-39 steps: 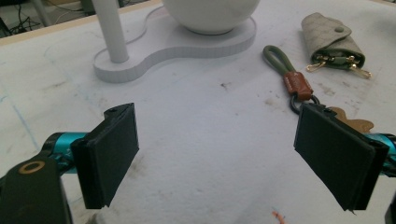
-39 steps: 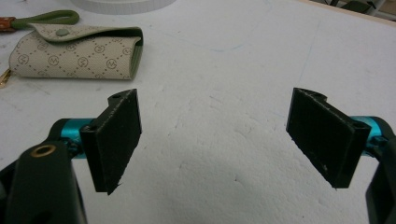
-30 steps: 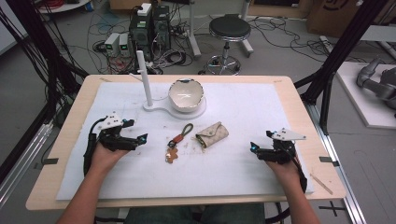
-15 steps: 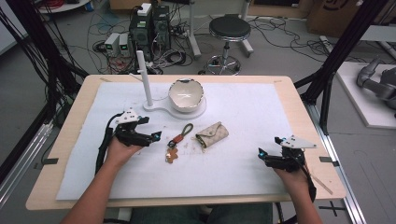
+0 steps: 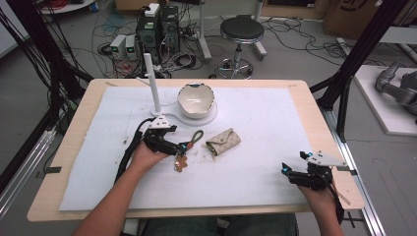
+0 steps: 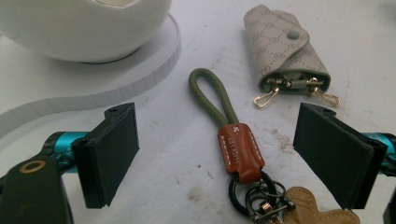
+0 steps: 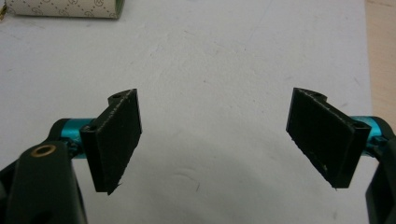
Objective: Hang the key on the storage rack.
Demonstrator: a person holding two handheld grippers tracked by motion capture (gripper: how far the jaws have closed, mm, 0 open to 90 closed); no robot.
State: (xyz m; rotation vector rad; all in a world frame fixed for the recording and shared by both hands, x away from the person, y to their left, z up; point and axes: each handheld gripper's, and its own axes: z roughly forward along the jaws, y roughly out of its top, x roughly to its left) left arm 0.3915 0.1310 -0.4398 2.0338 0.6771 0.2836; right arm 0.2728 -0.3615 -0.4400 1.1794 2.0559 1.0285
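In the high view, the left tool [image 5: 183, 146] sits a little left of the frame's centre, low over the white sheet [image 5: 275, 123] that covers the bench [image 5: 314, 105]. Its jaws stand wide apart and hold nothing. The keyring [image 5: 187, 150] lies flat on the sheet right at the tool's tips. In the left gripper view the keyring [image 6: 236, 149] lies between the two open jaws, touching neither: its green cord loop points toward the top of the frame, the brown leather tab sits mid-frame, and the black ring, small metal rings and a tan leather charm [image 6: 317, 212] bunch at the bottom edge.

The beige key pouch [image 5: 223, 142] lies just to the right of the keyring in the high view, apart from it; in the left gripper view it is at upper right, with gold clips hanging out of its open end. A white bowl [image 5: 195, 100] stands on a white round base [image 5: 209, 117] above the keyring, beside a white upright post [image 5: 152, 83].

The right tool [image 5: 287, 171] rests at lower right of the high view, well apart from the keyring. Its jaws are also spread wide and empty over bare sheet.
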